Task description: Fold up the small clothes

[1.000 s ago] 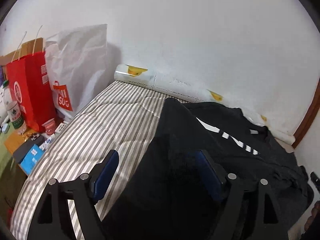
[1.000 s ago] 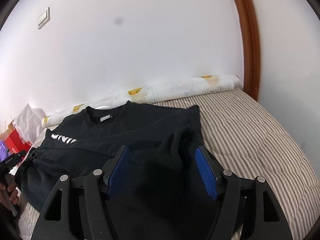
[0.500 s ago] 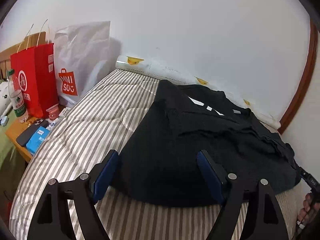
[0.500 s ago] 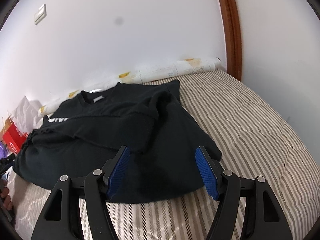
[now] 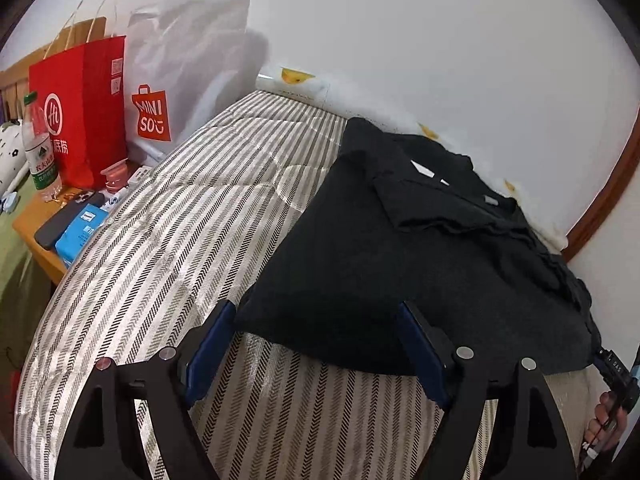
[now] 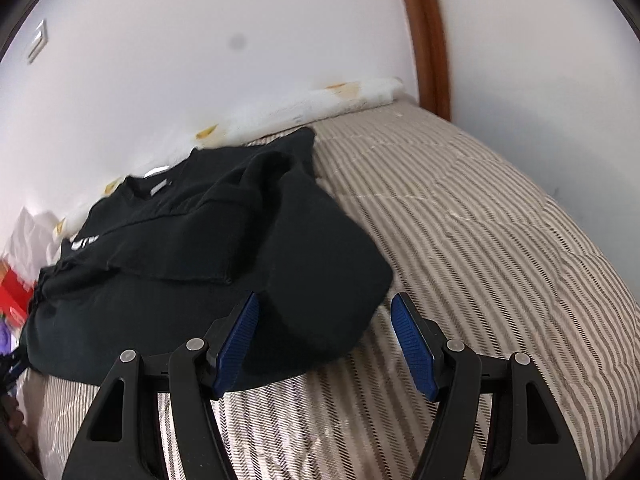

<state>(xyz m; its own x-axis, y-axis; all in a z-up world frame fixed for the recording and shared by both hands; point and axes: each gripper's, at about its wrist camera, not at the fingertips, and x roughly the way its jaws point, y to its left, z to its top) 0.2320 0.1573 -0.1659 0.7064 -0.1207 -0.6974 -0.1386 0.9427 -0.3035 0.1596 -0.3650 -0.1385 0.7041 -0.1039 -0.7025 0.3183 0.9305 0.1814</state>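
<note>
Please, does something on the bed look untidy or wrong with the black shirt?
Yes. The shirt is only partly folded: its folded-over layers lie crooked and bunched near the collar, and the near corner forms a rounded lump instead of lying flat on the bed. Nothing looks torn or spilled.

Evenly lit, soft and diffuse, source not visible; faint shadow beside white bag (image 5: 188,60) at upper left. Strong fisheye bending with black vignette at all corners. Left wrist view sharp; right wrist view motion-blurred, black garment (image 6: 208,232) showing little detail.
</note>
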